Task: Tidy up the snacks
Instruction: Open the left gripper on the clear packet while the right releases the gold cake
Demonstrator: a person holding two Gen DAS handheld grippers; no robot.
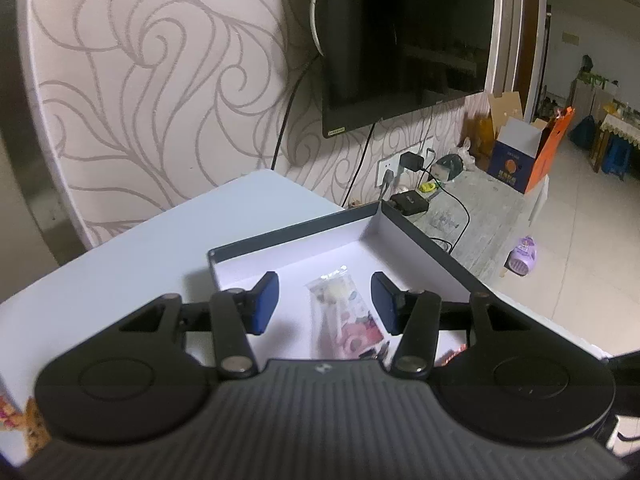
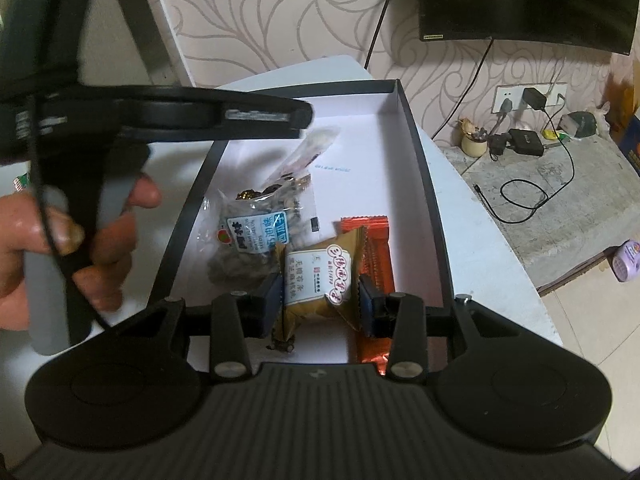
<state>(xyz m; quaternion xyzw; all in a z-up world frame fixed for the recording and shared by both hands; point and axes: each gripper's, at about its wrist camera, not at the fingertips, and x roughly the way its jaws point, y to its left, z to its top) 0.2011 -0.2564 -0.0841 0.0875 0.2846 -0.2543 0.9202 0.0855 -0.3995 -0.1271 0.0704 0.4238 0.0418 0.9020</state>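
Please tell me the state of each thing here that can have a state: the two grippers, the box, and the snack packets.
left gripper: open, above the box, holding nothing.
right gripper: shut on the gold packet.
gold packet: sealed, held over the box.
box: open, no lid on it.
lollipop packet: sealed, lying in the box.
clear packet: sealed, lying in the box.
orange packet: sealed, lying flat in the box.

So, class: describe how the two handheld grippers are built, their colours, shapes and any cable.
Both grippers, left gripper and right gripper, have ribbed dark-grey bodies, black linkage arms with silver pivots, and blue fingers. The left one, seen from the side, has a grey handle with a thin black cable.
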